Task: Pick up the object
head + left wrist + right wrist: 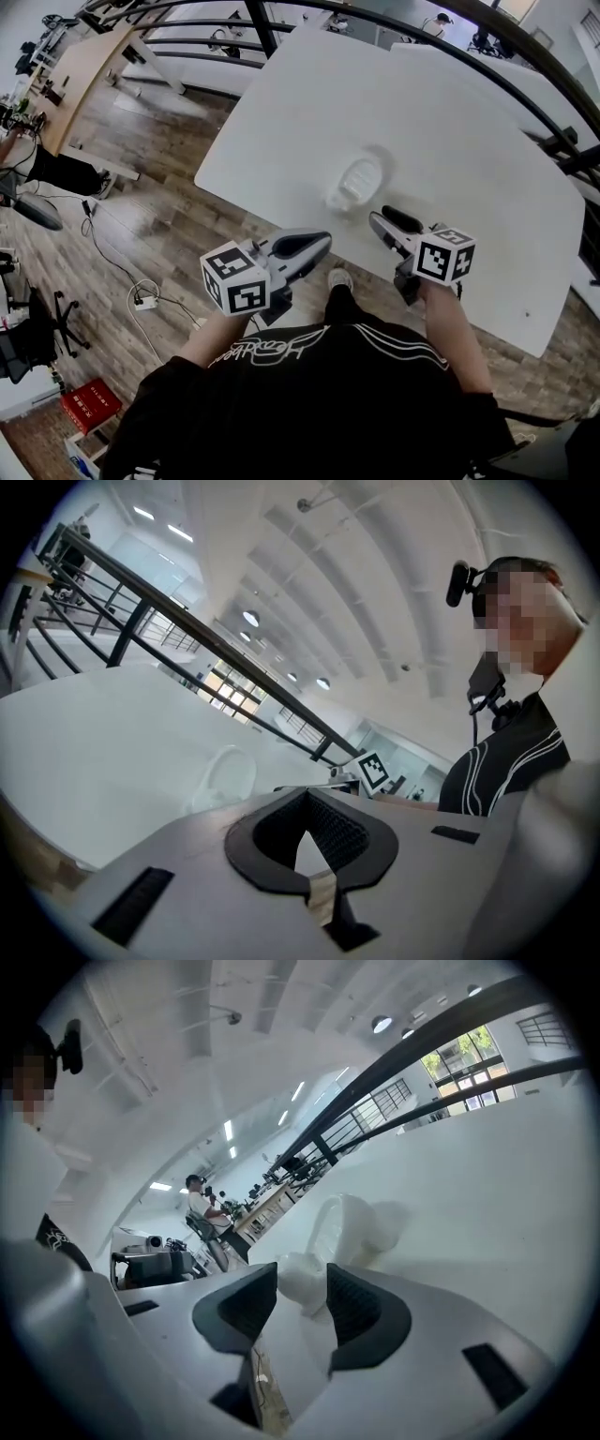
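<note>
A white table spreads ahead of both grippers, with a black railing beyond its far edge and wooden floor left of the left gripper. That gripper's jaws are closed on nothing. The right gripper has its jaws apart. The white object lies on the table just ahead of them, its near end showing in their gap, untouched.

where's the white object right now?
Head view: the white object lies on the white table near its front edge, just ahead of the right tool. Right gripper view shows it beyond that tool's open jaws.
</note>
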Motion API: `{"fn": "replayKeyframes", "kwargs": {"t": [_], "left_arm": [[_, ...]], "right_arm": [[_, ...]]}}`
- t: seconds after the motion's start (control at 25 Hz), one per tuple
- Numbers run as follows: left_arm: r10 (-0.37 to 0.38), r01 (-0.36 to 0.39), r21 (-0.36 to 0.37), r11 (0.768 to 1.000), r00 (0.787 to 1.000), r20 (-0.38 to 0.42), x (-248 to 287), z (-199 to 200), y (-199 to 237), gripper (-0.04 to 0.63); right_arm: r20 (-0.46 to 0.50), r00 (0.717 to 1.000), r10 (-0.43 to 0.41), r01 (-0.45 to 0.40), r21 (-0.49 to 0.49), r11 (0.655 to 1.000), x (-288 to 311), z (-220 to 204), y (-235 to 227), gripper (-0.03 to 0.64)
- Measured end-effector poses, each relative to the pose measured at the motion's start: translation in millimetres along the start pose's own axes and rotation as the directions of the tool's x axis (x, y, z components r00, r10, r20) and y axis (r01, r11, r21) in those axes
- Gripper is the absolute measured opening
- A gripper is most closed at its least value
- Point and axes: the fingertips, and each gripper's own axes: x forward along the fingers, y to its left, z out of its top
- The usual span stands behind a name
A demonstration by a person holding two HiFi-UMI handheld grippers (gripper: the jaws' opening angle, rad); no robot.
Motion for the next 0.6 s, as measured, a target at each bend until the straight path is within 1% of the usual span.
{"fn": "replayKeyframes", "kwargs": {"t": [0.12, 0.24, 0.32, 0.4, 0.52, 0.6], "left_arm": [[0.009, -0.009, -0.022, 1.000, 1.000, 0.007, 1.1, -0.6, 9.5, 0.006], [0.022, -0.022, -0.043, 0.999, 1.000, 0.013, 1.6, -0.6, 18.1, 0.006], [0.032, -0.031, -0.056, 0.998, 0.999, 0.014, 2.3, 3.1, 23.8, 0.006], [0.043, -0.042, -0.071, 0.997, 0.999, 0.015, 2.3, 6.1, 30.0, 0.006], [0.048, -0.046, -0.088, 0.995, 0.999, 0.021, 1.6, 6.2, 37.3, 0.006], [0.050, -0.047, -0.094, 0.994, 0.998, 0.025, 0.6, 5.3, 40.4, 0.006]], "right_arm": [[-0.012, 1.000, -0.014, 0.015, 0.053, 0.999, 11.8, 0.9, -10.8, 0.139], [-0.019, 1.000, -0.022, 0.025, 0.175, 0.984, 19.2, 6.4, -24.3, 0.153], [-0.025, 0.999, -0.025, 0.030, 0.236, 0.971, 23.1, 14.6, -31.8, 0.163], [-0.037, 0.999, -0.038, 0.046, 0.259, 0.965, 29.2, 19.7, -38.8, 0.166], [-0.065, 0.996, -0.068, 0.083, 0.270, 0.959, 39.8, 17.2, -49.1, 0.166], [-0.079, 0.995, -0.062, 0.082, 0.281, 0.956, 46.1, 14.8, -51.3, 0.166]]}}
